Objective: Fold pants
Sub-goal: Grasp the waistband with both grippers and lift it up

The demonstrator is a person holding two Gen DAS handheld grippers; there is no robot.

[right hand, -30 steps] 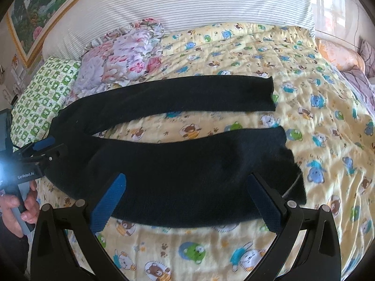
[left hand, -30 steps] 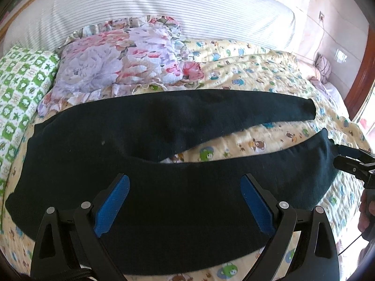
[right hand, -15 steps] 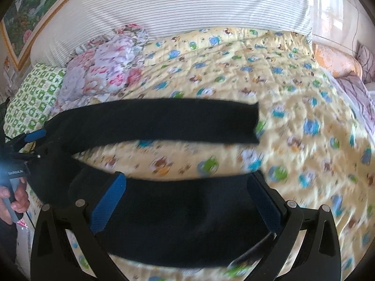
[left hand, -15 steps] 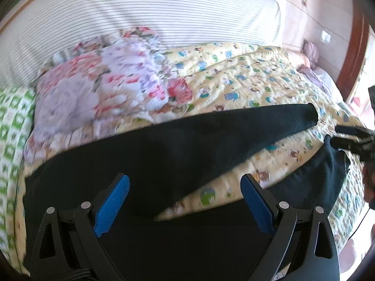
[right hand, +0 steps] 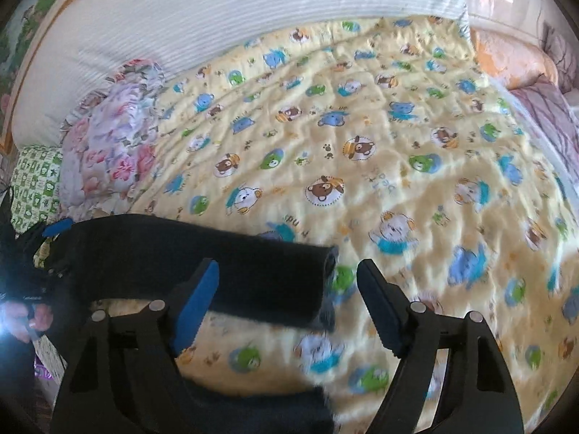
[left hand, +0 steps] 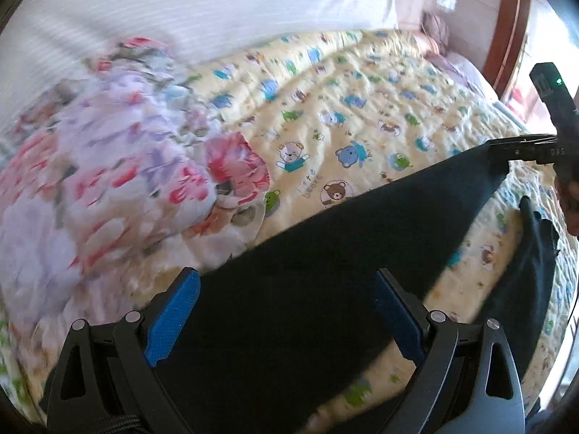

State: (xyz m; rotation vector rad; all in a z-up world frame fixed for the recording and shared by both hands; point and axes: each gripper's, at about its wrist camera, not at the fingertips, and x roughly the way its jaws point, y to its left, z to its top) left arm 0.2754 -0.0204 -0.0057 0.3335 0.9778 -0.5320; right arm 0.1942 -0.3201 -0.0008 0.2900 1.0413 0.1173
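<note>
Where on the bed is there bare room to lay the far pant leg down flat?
The widest bare stretch of the yellow quilt lies beyond the black pants, bordered by the striped bolster at the back and the orange and purple bedding on the right. It is crowded at the left, where the floral pillow and green checked pillow sit.

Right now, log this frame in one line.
left gripper: open, above pants | right gripper: open, at leg cuff | pants: on quilt, legs apart
</note>
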